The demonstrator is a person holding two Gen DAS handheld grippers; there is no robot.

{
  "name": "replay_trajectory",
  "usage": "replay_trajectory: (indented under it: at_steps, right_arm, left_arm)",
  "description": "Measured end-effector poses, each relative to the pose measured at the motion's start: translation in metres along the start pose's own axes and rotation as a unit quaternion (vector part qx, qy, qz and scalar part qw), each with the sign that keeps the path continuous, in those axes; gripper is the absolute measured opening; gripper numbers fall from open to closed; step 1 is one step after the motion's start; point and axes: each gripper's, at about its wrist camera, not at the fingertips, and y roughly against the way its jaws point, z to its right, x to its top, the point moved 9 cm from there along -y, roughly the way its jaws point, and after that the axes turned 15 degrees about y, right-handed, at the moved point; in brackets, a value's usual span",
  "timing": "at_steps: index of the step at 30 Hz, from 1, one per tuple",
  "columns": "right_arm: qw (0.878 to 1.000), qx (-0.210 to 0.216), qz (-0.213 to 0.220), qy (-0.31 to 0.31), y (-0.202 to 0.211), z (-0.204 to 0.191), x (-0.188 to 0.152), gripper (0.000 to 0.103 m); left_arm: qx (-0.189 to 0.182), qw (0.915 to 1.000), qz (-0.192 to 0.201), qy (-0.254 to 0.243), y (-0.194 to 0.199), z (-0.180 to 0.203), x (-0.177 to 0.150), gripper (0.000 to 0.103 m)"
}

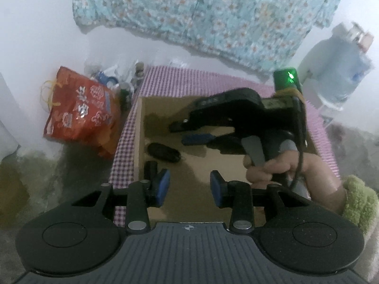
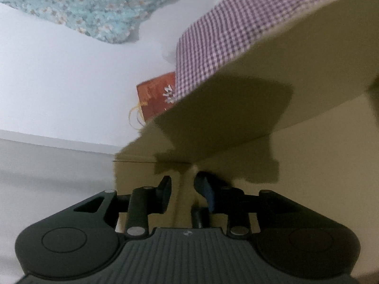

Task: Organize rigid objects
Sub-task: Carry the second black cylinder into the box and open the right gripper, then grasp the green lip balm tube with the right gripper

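Observation:
An open cardboard box point(image 1: 138, 127) sits on a purple checked cloth point(image 1: 124, 146). On its floor lie a black oval object point(image 1: 163, 152) and a short black cylinder point(image 1: 150, 166). My left gripper point(image 1: 189, 187) hovers over the box's near side, jaws apart with nothing between the blue pads. My right gripper point(image 1: 181, 132) reaches into the box from the right, held by a hand point(image 1: 272, 168). In the right wrist view the right gripper point(image 2: 183, 189) is low inside the box point(image 2: 236, 118), open, nothing pressed between its fingers. A small dark object point(image 2: 199, 215) lies under its right finger.
A red printed bag point(image 1: 80, 113) stands left of the box, with bottles and jars point(image 1: 132, 80) behind it. A floral cloth point(image 1: 201, 11) hangs at the back. A large water bottle point(image 1: 336, 66) stands at the right. A green fuzzy sleeve point(image 1: 357, 198) is at the right edge.

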Motion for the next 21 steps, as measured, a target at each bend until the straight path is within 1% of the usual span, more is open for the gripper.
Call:
replay_trajectory:
  at_steps: [2, 6, 8, 11, 13, 15, 17, 18, 19, 21]
  right_arm:
    - [1.000, 0.012, 0.012, -0.002, 0.017, 0.000, -0.001, 0.034]
    - [0.998, 0.037, 0.041, -0.004, 0.071, -0.015, -0.017, 0.034]
    - [0.997, 0.057, 0.053, 0.006, 0.102, -0.027, -0.031, 0.034]
    - [0.994, 0.075, 0.080, 0.027, 0.164, -0.039, -0.069, 0.034]
    - [0.991, 0.075, 0.103, 0.043, 0.207, -0.040, -0.097, 0.034]
    - [0.989, 0.054, 0.127, 0.059, 0.243, -0.034, -0.123, 0.034]
    - [0.987, 0.017, 0.146, 0.069, 0.271, -0.021, -0.149, 0.034]
    - [0.986, -0.012, 0.151, 0.073, 0.283, -0.010, -0.167, 0.034]
    - [0.985, -0.037, 0.151, 0.074, 0.291, 0.000, -0.180, 0.034]
    - [0.984, -0.072, 0.146, 0.070, 0.295, 0.019, -0.203, 0.034]
  left_arm:
    - [-0.018, 0.9997, 0.014, 0.004, 0.018, 0.003, -0.001, 0.038]
    - [-0.051, 0.9980, 0.038, 0.005, 0.054, 0.012, -0.008, 0.040]
    - [-0.065, 0.9968, 0.047, -0.001, 0.069, 0.019, -0.015, 0.045]
    - [-0.088, 0.9947, 0.050, -0.017, 0.083, 0.030, -0.035, 0.052]
    - [-0.100, 0.9939, 0.036, -0.033, 0.081, 0.038, -0.055, 0.055]
    - [-0.104, 0.9932, 0.018, -0.050, 0.074, 0.046, -0.078, 0.055]
    - [-0.104, 0.9921, -0.004, -0.070, 0.061, 0.054, -0.101, 0.055]
    - [-0.104, 0.9913, -0.016, -0.079, 0.054, 0.059, -0.113, 0.055]
    - [-0.107, 0.9897, -0.031, -0.090, 0.044, 0.066, -0.127, 0.055]
    - [-0.117, 0.9861, -0.051, -0.106, 0.030, 0.079, -0.147, 0.055]
